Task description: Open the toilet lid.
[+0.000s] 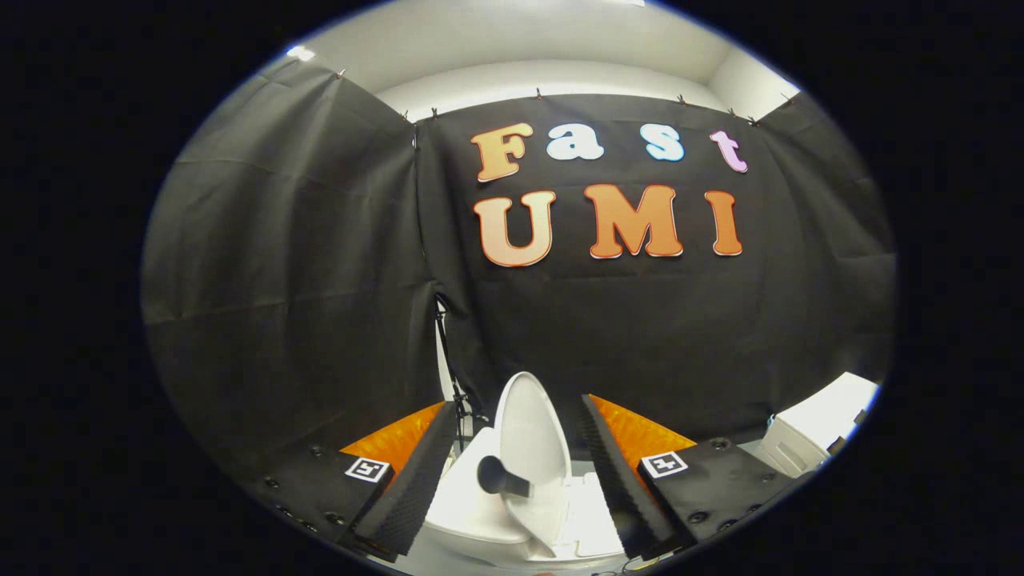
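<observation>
From my end the gripper (512, 480) sits at the bottom centre of the frame, fingers (412, 488) spread wide and pinching nothing. The toilet (480, 512) shows in the gap between them, low in the frame, just ahead of and below the tips. Toilet lid (530, 448) is raised, standing near upright with its rounded top at about centre-bottom, pale inner face turned toward the camera and slightly to the left. A dark handle-like knob (498, 477) sticks out from the lid's lower part, over the bowl. Neither finger touches the lid or the knob; both flank it with clear space on each side. The bowl rim curves under the left finger; the flat white base section (588, 520) lies by the right finger. Behind the toilet, black cloth (280, 264) of the booth wall covers the middle of the frame, with a seam left of centre where a thin dark stand (450, 360) runs down toward the toilet. A white box-like unit (808, 440) sits at lower right, well apart from the toilet, beyond the right finger. White ceiling (544, 48) is across the top.
</observation>
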`<state>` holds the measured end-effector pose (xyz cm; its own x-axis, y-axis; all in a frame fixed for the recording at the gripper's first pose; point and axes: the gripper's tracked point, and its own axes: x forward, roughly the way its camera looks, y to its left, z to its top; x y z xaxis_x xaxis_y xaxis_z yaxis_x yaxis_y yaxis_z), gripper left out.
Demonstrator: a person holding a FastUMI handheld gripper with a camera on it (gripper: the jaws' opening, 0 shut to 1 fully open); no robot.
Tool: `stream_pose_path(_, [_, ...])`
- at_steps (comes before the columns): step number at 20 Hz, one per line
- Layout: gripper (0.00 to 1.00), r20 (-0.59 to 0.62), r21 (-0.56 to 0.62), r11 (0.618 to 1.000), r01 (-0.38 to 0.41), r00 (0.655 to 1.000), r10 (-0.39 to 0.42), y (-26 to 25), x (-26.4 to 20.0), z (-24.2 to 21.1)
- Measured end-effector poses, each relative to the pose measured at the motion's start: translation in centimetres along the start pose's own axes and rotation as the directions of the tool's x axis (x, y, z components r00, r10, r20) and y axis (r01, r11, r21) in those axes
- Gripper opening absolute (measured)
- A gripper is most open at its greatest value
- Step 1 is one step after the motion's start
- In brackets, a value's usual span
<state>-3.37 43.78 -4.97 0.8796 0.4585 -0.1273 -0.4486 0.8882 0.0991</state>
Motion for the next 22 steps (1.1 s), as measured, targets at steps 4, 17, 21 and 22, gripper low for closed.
stream_pose_path(4, [0.99, 0.016, 0.010, 1.000, 0.027, 0.999, -0.028, -5.9, -1.2, 1.5])
stream_pose_path(17, [0.99, 0.016, 0.016, 0.978, 0.210, 0.977, -0.211, -29.1, -6.3, 1.8])
stream_pose_path(21, [0.99, 0.021, 0.050, 0.967, 0.248, 0.968, -0.250, -33.7, -7.4, 1.5])
stream_pose_path(22, [0.99, 0.019, 0.052, 0.966, 0.254, 0.967, -0.256, -34.5, -7.6, 1.3])
